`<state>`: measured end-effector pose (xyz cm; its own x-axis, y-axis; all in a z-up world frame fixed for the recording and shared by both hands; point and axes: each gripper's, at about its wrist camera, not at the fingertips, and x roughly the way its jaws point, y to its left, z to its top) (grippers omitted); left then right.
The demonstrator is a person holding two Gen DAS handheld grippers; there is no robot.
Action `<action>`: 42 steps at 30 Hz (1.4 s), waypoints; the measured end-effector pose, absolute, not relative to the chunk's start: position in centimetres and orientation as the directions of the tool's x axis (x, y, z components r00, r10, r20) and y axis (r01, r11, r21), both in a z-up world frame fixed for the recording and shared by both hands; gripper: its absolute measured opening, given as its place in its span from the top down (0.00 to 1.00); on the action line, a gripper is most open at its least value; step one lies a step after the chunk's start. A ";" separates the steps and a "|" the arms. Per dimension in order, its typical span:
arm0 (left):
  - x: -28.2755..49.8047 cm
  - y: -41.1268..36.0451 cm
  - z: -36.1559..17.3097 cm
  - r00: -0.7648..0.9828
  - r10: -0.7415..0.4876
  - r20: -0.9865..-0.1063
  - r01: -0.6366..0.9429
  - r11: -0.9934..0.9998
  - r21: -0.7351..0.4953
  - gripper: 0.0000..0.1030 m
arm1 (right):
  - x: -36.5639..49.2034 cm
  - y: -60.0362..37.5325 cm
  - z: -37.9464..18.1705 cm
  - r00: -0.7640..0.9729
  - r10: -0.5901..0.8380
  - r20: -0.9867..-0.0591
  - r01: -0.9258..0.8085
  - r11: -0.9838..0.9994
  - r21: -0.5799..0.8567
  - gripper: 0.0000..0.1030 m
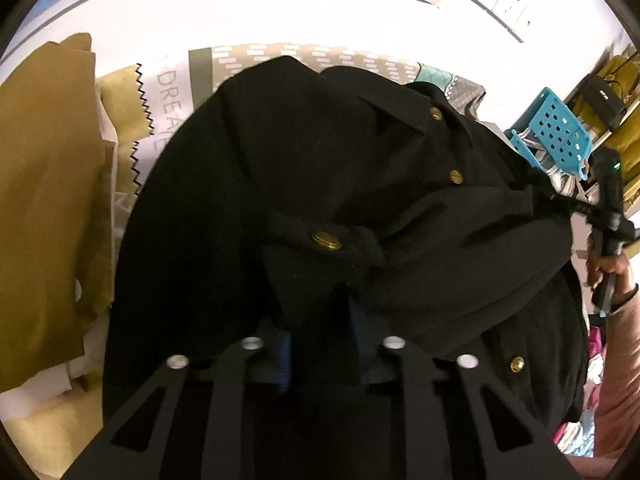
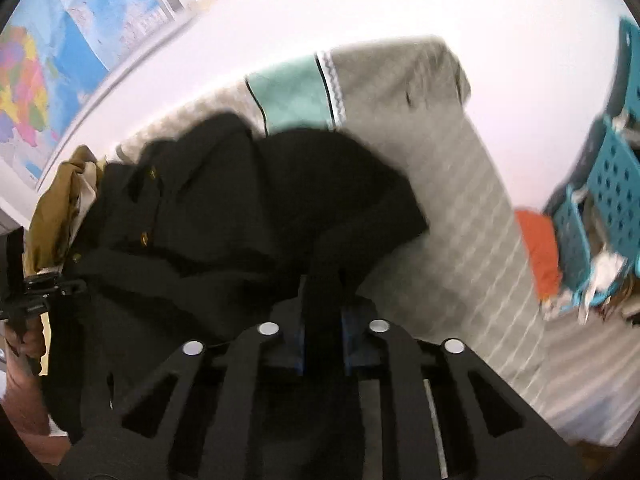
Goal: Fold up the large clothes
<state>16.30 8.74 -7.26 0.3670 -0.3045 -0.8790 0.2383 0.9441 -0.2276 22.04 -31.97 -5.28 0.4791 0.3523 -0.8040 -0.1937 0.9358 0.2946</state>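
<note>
Two wrist views on record, left first. Left gripper (image 1: pixel 320 344) pinching a fold of the black jacket (image 1: pixel 320 160), jaws drawn in close on the cloth, blue pads (image 1: pixel 285 354) showing either side of the pinched fold. Jacket hanging bunched ahead of the fingers, filling the middle of the view, gold buttons (image 1: pixel 327 240) catching the light down its front. Mustard garment (image 1: pixel 44 184) lying at the left, patterned bedding (image 1: pixel 304 58) showing behind the jacket, teal perforated basket (image 1: pixel 560 128) standing at the right. Right gripper (image 1: pixel 606 216) appearing at the far right edge, gripping the jacket's other side, held in a hand (image 1: pixel 608 276). Right wrist view next, blurring somewhat. Right gripper (image 2: pixel 324 332) clamping a narrow strip of the black jacket (image 2: pixel 248 208), jaws nearly closed on it, fabric running up between the blue pads (image 2: pixel 354 340). Jacket draping to the left over grey striped bedding (image 2: pixel 460 208), teal cushion (image 2: pixel 292 96) lying behind. Orange item (image 2: pixel 538 252) and teal basket (image 2: pixel 612 184) sitting at the right, wall map (image 2: pixel 36 80) hanging upper left. Left gripper (image 2: pixel 28 292) showing at the left edge.
</note>
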 end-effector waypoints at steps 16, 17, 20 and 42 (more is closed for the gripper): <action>5.8 16.6 -2.2 0.547 -0.165 -0.821 0.236 0.971 -0.038 0.32 | 15.7 -22.3 0.3 0.575 0.376 -0.727 -0.413 0.900 0.139 0.35; 5.1 17.2 -2.5 0.538 -0.150 -0.829 0.226 0.974 -0.030 0.32 | 15.4 -20.8 0.2 0.548 0.405 -0.732 -0.460 0.876 0.141 0.35; 2.5 19.0 -4.1 0.492 -0.143 -0.859 0.227 0.973 -0.032 0.32 | 14.7 -14.3 -1.6 0.435 0.471 -0.768 -0.589 0.794 0.154 0.35; -4.8 23.8 4.1 0.625 -0.329 -0.708 0.298 0.939 -0.173 0.98 | 6.3 1.9 1.2 0.087 0.776 -0.625 -0.841 0.394 0.372 0.34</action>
